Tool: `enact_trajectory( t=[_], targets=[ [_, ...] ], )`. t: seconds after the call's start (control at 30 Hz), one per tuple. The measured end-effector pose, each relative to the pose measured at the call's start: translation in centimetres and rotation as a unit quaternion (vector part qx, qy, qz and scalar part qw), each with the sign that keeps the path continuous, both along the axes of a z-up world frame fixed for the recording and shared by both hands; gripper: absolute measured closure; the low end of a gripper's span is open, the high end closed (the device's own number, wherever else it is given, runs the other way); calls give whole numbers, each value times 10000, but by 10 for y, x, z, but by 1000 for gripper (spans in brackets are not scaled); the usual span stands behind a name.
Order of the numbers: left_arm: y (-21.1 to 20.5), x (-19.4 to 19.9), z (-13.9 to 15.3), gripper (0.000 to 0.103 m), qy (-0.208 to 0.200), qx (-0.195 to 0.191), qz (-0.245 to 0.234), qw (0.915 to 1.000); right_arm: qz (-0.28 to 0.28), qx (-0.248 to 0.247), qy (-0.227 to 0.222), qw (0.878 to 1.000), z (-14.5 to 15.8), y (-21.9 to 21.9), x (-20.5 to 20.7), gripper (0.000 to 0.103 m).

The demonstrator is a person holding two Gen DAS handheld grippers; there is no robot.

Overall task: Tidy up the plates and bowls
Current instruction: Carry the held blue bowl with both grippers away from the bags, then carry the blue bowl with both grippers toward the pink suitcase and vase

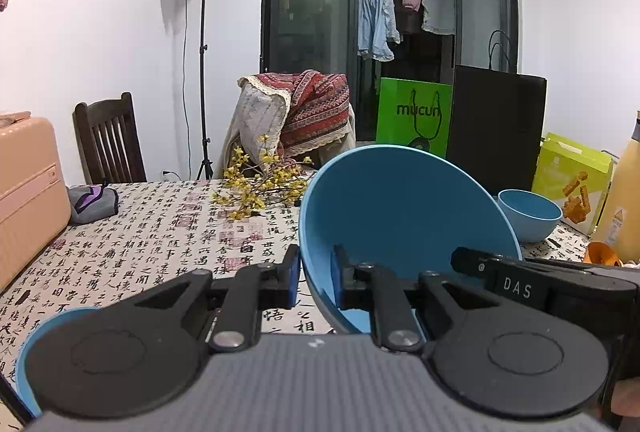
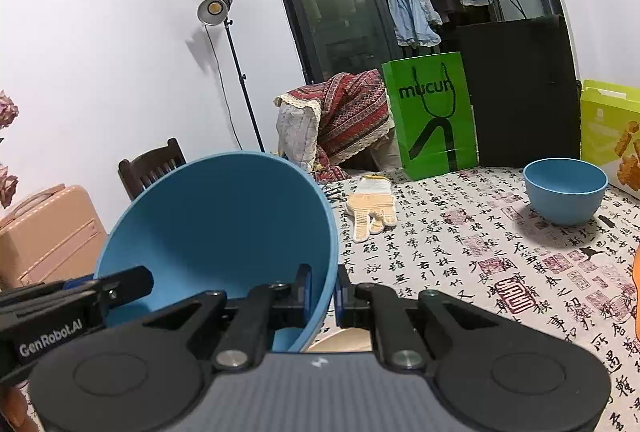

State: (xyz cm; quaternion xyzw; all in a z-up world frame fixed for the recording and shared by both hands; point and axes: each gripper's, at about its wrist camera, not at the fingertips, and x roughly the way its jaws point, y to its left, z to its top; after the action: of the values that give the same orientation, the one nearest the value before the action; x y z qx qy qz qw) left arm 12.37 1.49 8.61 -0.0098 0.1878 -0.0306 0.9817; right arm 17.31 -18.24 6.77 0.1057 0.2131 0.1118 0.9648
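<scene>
Now both tools are on the same large blue bowl point(image 1: 400, 224), tilted up off the bench point(image 1: 160, 232). The left hand-held gripper point(image 1: 316, 278) is clenched on the bowl's left rim, one pad outside, one inside; the right hand-held gripper point(image 2: 322, 294) pinches the opposite rim the same way. In the left wrist view the other tool reaches in from the right, its body marked "DAS"; from the right wrist view the left tool reads "GenRobot.AI".

Ahead on the right, a small blue bowl point(image 2: 566, 190) sits upright, well apart, with open calligraphy-printed cloth between. A work glove point(image 2: 372, 210) lies just beyond the held rim. A blue plate edge point(image 1: 28, 356) peeks under the left tool. At the far edge stand a green "mucun" bag point(image 2: 432, 116), a black bag point(image 2: 524, 92) and a yellow-green snack box point(image 2: 612, 136). Yellow flower sprigs point(image 1: 260, 180) and a peach suitcase point(image 1: 28, 192) crowd the left side.
</scene>
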Motion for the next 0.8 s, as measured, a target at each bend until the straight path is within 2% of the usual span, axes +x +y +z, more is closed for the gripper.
enact_trajectory(
  t=[0.8],
  targets=[
    [37,-13,1,88,-76,-107,231,9996,300,-38,45,9995,-1,38,-5,92]
  ],
)
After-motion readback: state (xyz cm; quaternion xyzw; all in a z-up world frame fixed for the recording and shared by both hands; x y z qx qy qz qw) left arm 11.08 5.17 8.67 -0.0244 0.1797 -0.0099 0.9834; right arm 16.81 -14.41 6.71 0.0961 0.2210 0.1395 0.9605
